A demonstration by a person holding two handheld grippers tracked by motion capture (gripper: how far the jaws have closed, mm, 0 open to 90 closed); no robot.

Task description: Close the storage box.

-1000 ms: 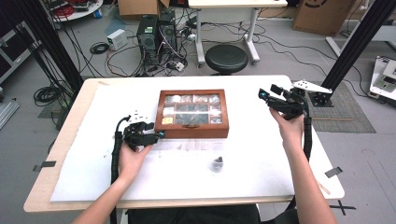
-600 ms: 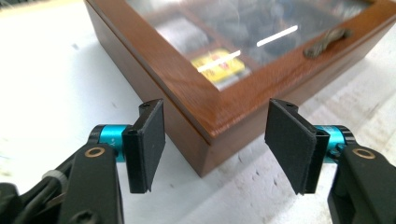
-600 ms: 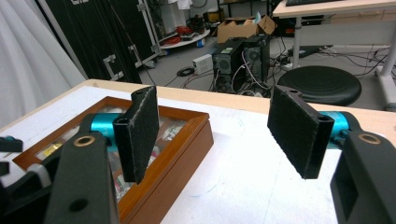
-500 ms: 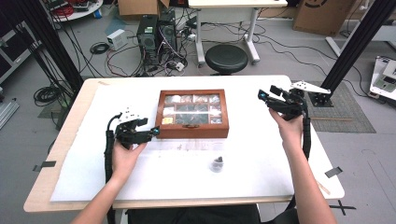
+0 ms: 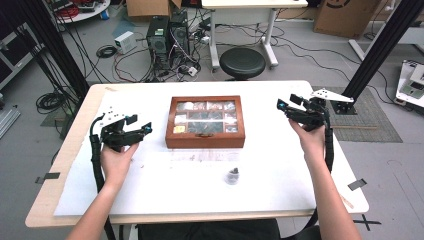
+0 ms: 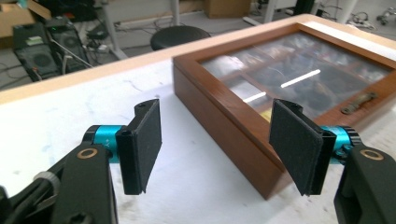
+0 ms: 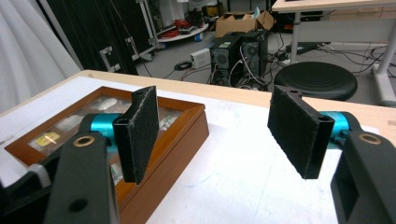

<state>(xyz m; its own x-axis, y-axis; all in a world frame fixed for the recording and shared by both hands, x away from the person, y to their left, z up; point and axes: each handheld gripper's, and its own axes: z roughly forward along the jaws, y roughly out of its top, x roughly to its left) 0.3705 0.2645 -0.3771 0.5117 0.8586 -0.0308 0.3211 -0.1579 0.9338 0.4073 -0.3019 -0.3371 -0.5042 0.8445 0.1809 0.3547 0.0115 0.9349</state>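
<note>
High view, wooden box [image 5: 205, 142] shut, left gripper [image 5: 144, 131] just opening, empty

The box [image 5: 205, 122] sits mid-table [image 5: 280, 195], between both claws.

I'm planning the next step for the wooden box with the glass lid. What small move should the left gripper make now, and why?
Probably ease the left gripper toward the box, aiming at its front clasp. The lid is shut and latched, and the gripper's jaws, which have just been opening, stand apart with nothing between them, short of the box's near corner. The right gripper waits open beside it.
</note>
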